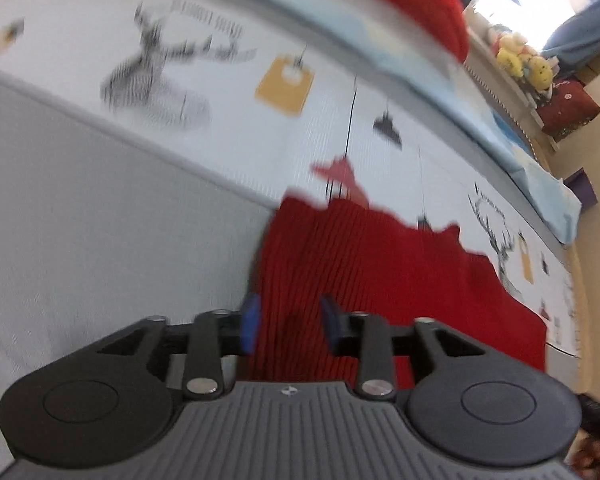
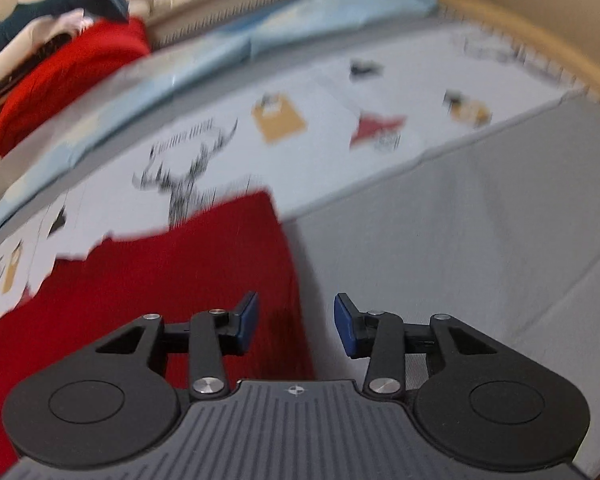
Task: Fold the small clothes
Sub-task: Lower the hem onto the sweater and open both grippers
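While both views are smeared by motion blur, the layout reads well enough: a red knit [image 1: 380,276] lies flat on the bed [image 1: 100,220], filling the lower centre and right of the left wrist frame and the lower left of the right wrist frame, where its straight side edge runs down toward the fingers. The left gripper [image 1: 290,322] has its jaws apart with nothing between them, poised over the knit's near left part. The right gripper [image 2: 296,322] is likewise spread and empty, straddling the knit's right edge, one blue pad over red cloth and the other over grey sheet. Whether either touches the fabric I cannot tell. A second red garment [image 2: 72,80] sits bunched at the upper left of the right view, well apart.

This looks like the approach to a grasp, before a fold. The next move probably calls for lowering each gripper onto the near edge, pinching one layer, then carrying both corners evenly toward the far, jagged hem.
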